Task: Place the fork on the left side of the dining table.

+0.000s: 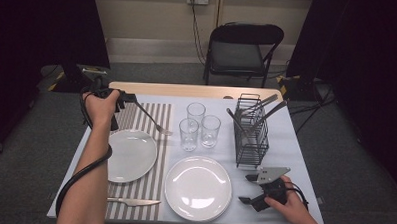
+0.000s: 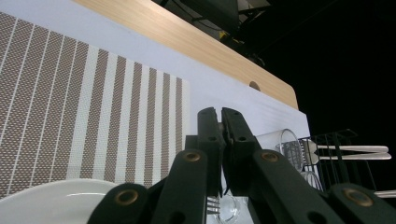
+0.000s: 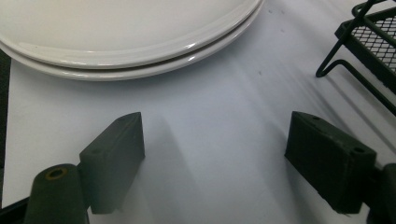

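Left gripper (image 2: 221, 140) pinching slim metal fork (image 1: 151, 119) | right gripper (image 3: 215, 158) spread over smooth cloth (image 3: 210, 93) | glossy round plates (image 3: 126, 42)

Your right gripper (image 3: 215, 163) hangs wide open over bare tablecloth (image 3: 210, 102); stacked plates (image 3: 126, 42) sit at eleven o'clock, the wire rack (image 3: 369, 42) at two.

No legible text, label, brand, number or sign found on any item inspected. The striped brown-and-cream woven placemat (image 2: 93, 107) carries a pattern only, no lettering. The round white ceramic plates (image 3: 130, 32) are plain, without marks. The black wire cutlery rack (image 1: 251, 131) bears no tag or plate.
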